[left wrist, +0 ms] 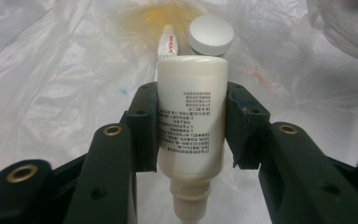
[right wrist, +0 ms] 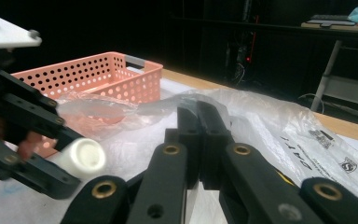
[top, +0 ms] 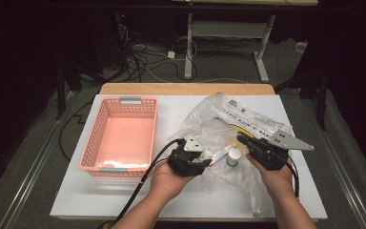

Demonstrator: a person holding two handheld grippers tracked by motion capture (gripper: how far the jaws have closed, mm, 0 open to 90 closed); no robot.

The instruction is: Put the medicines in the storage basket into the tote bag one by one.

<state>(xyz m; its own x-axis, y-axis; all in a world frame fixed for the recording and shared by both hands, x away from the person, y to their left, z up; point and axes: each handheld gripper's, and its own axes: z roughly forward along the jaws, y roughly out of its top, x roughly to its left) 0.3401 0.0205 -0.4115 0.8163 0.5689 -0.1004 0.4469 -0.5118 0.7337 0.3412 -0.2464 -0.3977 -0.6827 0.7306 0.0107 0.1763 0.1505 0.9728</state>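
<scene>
My left gripper (top: 208,161) is shut on a white plastic bottle (left wrist: 192,126) with small printed text, its screw neck pointing back at the camera. Just past it, on the clear plastic bag (top: 248,117), lie a small white tube with red lettering (left wrist: 168,44) and a white-capped jar (top: 233,156). My right gripper (top: 243,140) stands to the right of the jar with its jaws closed on a fold of the plastic bag (right wrist: 270,121). In the right gripper view, the left gripper (right wrist: 70,161) carries the bottle (right wrist: 81,158) at the lower left.
A pink perforated basket (top: 91,143) sits on the left half of the white table cover (top: 76,200), with nothing in it. The crumpled bag spreads over the right half. Beyond the table's far edge are dark floor, cables and a desk frame (top: 188,47).
</scene>
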